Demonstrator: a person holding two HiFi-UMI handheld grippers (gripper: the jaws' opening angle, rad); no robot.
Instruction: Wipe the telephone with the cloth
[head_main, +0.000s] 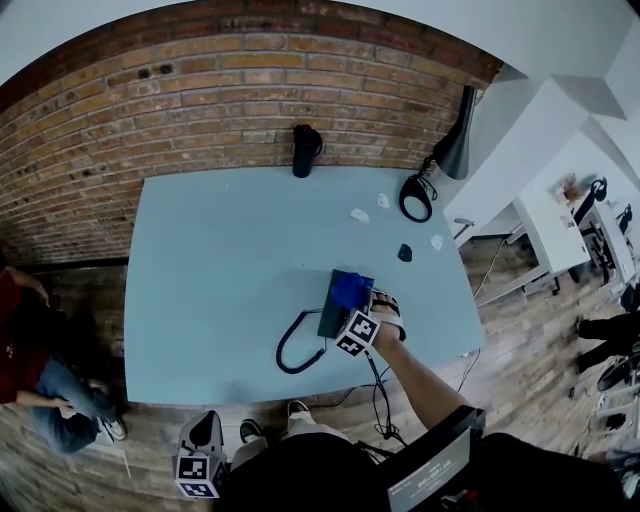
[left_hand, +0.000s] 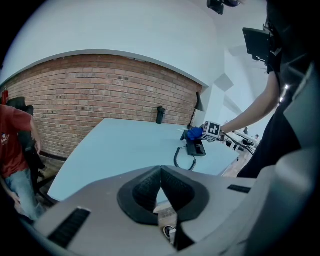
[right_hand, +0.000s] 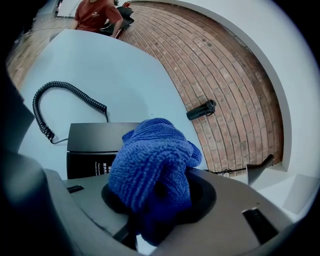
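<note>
A black telephone (head_main: 333, 308) lies near the front right of the pale blue table (head_main: 220, 280), its coiled cord (head_main: 293, 350) looping off to the left. My right gripper (head_main: 356, 306) is shut on a bunched blue cloth (head_main: 352, 289) that rests over the telephone's far end. In the right gripper view the cloth (right_hand: 152, 162) fills the jaws of the gripper (right_hand: 150, 212), with the telephone (right_hand: 95, 142) and cord (right_hand: 50, 107) just beyond it. My left gripper (head_main: 203, 432) hangs below the table's front edge, away from the telephone; its jaws (left_hand: 161, 172) are shut and hold nothing.
A black cylinder (head_main: 306, 150) stands at the table's far edge by the brick wall (head_main: 200, 100). A black lamp (head_main: 450, 150), a black ring-shaped thing (head_main: 415, 197), small white bits (head_main: 360, 215) and a small black object (head_main: 404, 253) are far right. A person in red (head_main: 25, 355) sits at left.
</note>
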